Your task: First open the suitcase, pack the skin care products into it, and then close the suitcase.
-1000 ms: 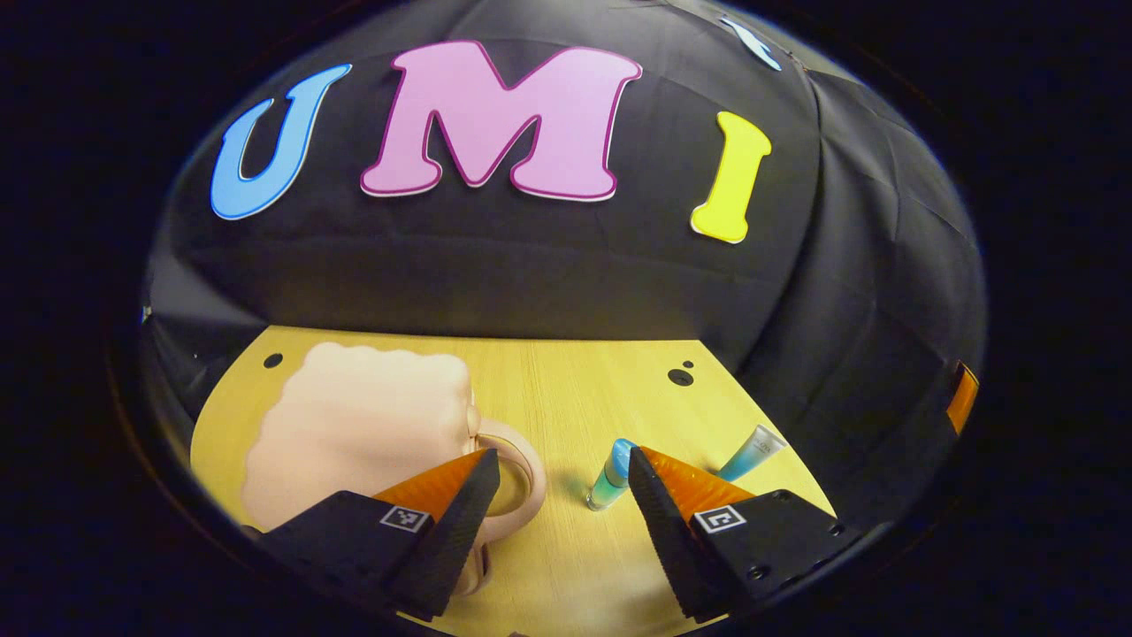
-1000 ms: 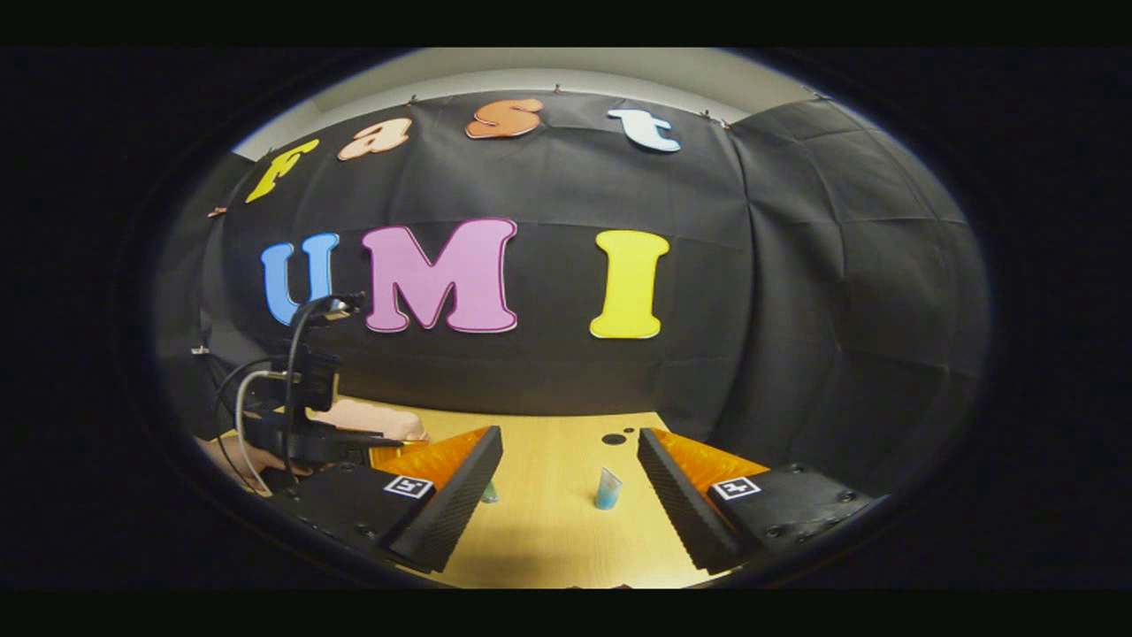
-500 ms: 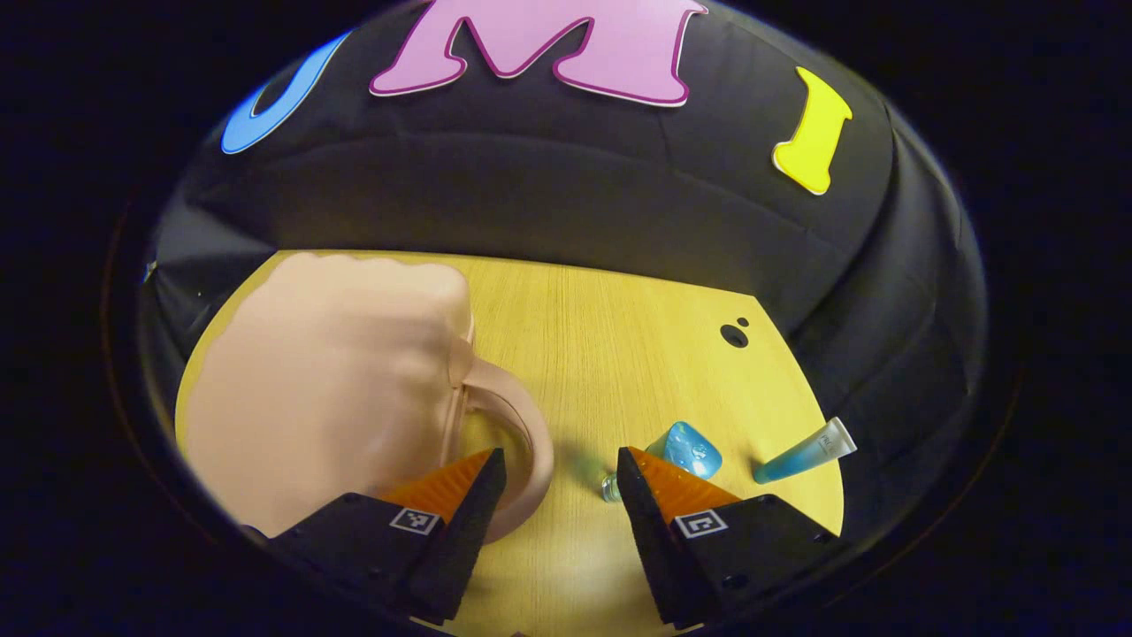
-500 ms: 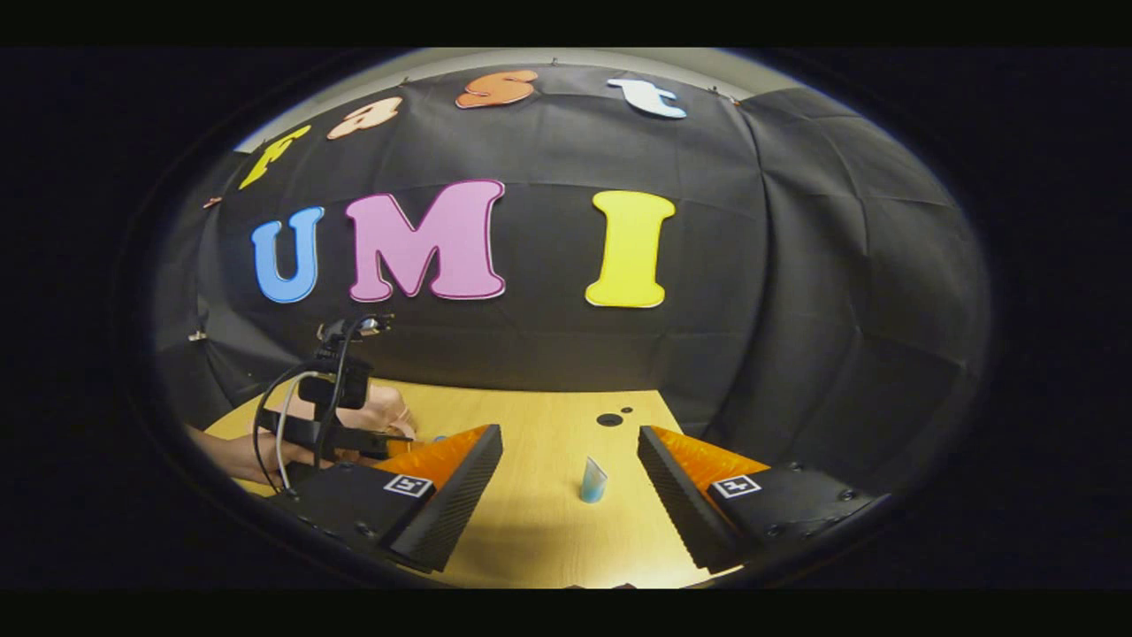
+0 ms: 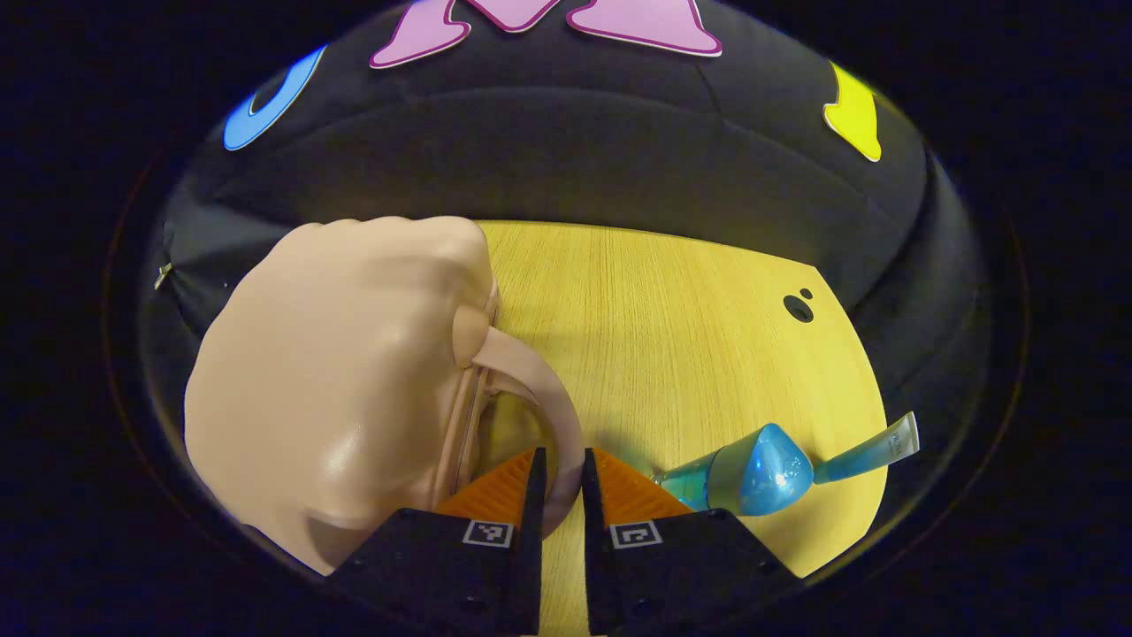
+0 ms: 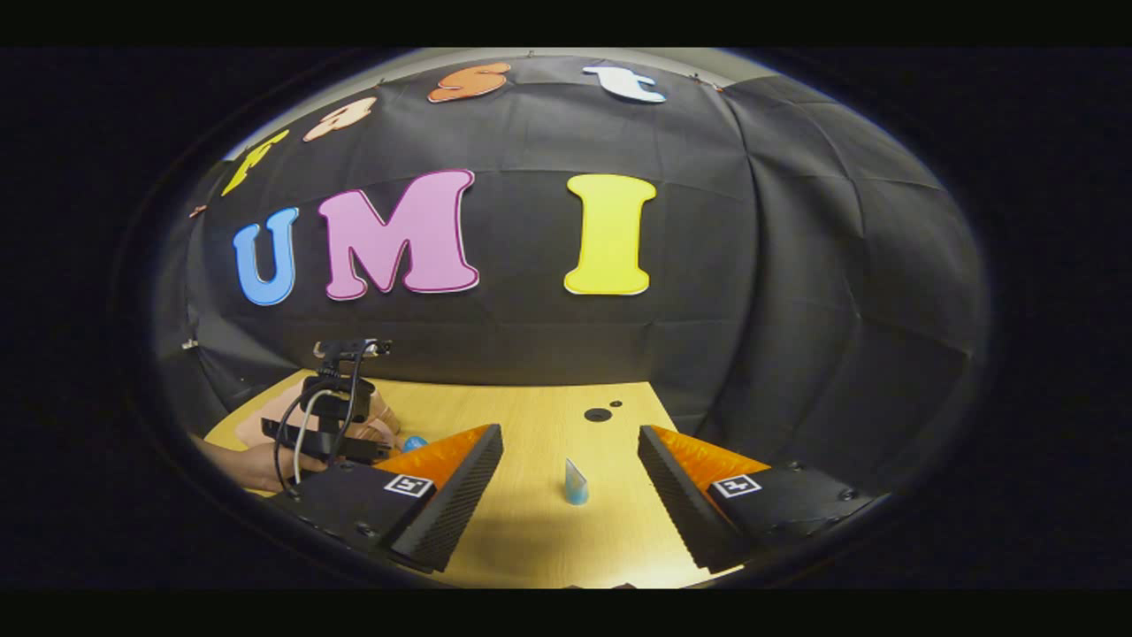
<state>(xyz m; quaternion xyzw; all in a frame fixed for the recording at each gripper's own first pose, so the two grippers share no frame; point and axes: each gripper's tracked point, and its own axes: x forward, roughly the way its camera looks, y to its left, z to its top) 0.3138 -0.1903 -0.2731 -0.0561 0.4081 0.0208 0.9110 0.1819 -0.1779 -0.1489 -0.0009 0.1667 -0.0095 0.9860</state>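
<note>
The left gripper [image 5: 559, 473] is pinched on the suitcase [image 5: 336, 398] handle [image 5: 539, 398], bottle [image 5: 743, 460] just right; right gripper [image 6: 570, 460] gapes before a tube [image 6: 576, 483].

Peach-pink suitcase [image 5: 336, 380], blue bottle [image 5: 747, 482], yellow wood-grain table [image 5: 672, 354].

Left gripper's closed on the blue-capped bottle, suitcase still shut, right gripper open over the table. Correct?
Not quite. In the left gripper view the left gripper is closed on the suitcase's handle, not the blue-capped bottle, which lies on the table beside it. The suitcase is still shut, and the right gripper is open over the table.
</note>
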